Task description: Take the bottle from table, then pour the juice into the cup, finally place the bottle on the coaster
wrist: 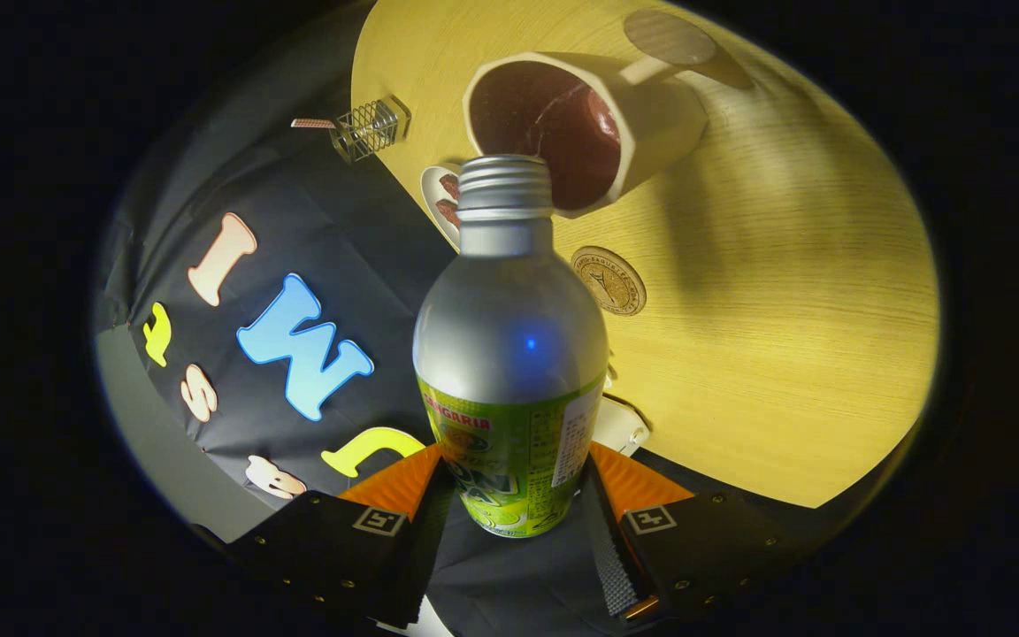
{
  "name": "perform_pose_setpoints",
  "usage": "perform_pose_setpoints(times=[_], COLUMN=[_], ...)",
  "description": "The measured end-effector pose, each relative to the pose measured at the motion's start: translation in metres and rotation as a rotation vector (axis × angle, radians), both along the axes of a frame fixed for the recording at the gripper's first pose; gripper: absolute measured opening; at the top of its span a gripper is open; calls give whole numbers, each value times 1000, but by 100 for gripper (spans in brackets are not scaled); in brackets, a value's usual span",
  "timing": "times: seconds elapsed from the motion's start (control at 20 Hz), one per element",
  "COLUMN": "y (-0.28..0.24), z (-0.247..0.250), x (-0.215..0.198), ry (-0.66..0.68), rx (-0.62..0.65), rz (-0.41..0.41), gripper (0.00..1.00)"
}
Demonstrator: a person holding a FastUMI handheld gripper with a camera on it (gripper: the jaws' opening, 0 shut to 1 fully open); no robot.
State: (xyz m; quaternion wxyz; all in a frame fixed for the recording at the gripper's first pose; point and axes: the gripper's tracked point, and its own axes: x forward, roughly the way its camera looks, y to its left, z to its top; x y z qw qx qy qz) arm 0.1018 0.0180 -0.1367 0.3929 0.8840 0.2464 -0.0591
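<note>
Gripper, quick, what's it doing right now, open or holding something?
Gripper: shut on the bottle, both fingers pressing its labelled lower body, cap tipped toward the cup.

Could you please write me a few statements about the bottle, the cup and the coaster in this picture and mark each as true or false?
1. The claw holds the bottle between its two fingers. True.
2. The bottle's neck points toward the mouth of the cup. True.
3. The bottle has no cap. False: a ridged silver cap is on its neck.
4. The bottle stands on the coaster. False: the round coaster lies bare on the wooden table, near the cup, and the bottle is held in the claw.
5. The cup is white outside and dark inside. True.
</note>
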Motion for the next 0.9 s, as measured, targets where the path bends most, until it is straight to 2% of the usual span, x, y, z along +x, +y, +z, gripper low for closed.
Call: perform_pose_setpoints(times=[0.9], y=[-1], z=[24], x=[-4], ry=[-18], rx=[95], rz=[3], gripper=[75])
